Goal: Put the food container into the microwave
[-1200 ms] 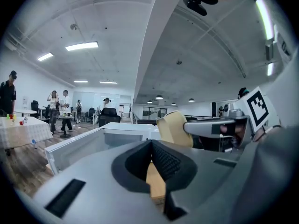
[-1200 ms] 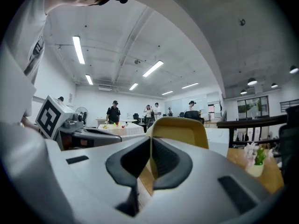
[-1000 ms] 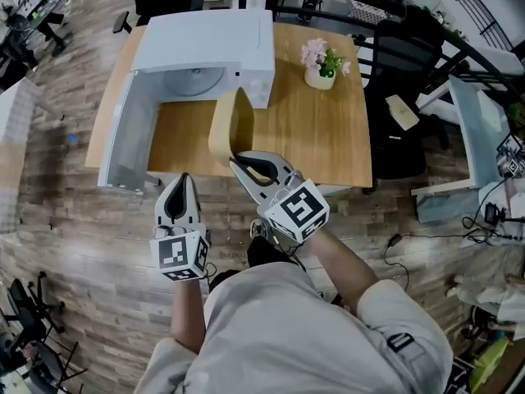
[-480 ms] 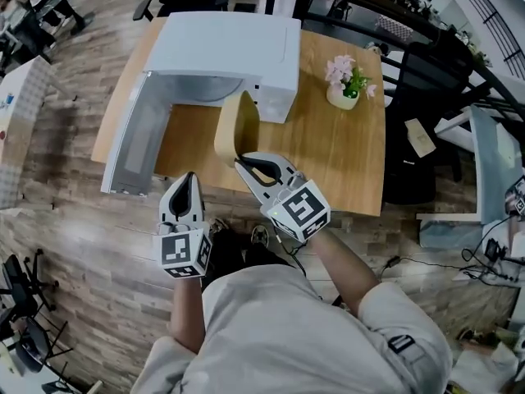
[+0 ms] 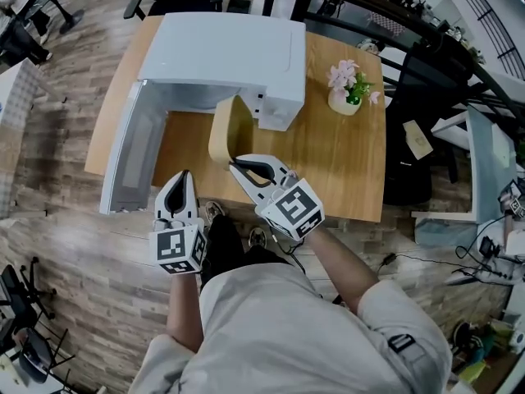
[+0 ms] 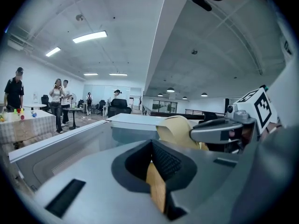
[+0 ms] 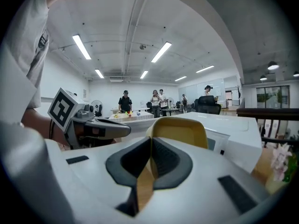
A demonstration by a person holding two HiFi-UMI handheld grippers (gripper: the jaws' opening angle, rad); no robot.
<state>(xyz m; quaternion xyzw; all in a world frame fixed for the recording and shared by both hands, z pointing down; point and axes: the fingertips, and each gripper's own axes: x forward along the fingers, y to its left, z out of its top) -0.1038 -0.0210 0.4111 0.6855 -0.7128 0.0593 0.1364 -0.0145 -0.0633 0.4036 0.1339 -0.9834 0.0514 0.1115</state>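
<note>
The right gripper [image 5: 244, 167] has its 2 jaws pinched on the near rim of the food container [image 5: 225, 130]. This tan tub is held up on its edge above the table [image 5: 328, 158], between the table's front edge and the microwave [image 5: 221, 48], which sits along the back edge toward the left corner. The door [image 5: 131, 154] stands wide open to the left and reaches the front-left corner, so the cavity mouth faces the person.

The container's long axis runs from the jaws away toward that mouth, which lies just ahead and a little left of the tongs (the right gripper view shows the tub's wall rising directly beyond the pads). The left gripper [image 5: 180, 185] hovers off the front edge beside the door, its jaws together on nothing. Of the 2 it is nearer the door, but the right carries the load. The coming move looks like a short forward push, probably with the tub levelled first.
</note>
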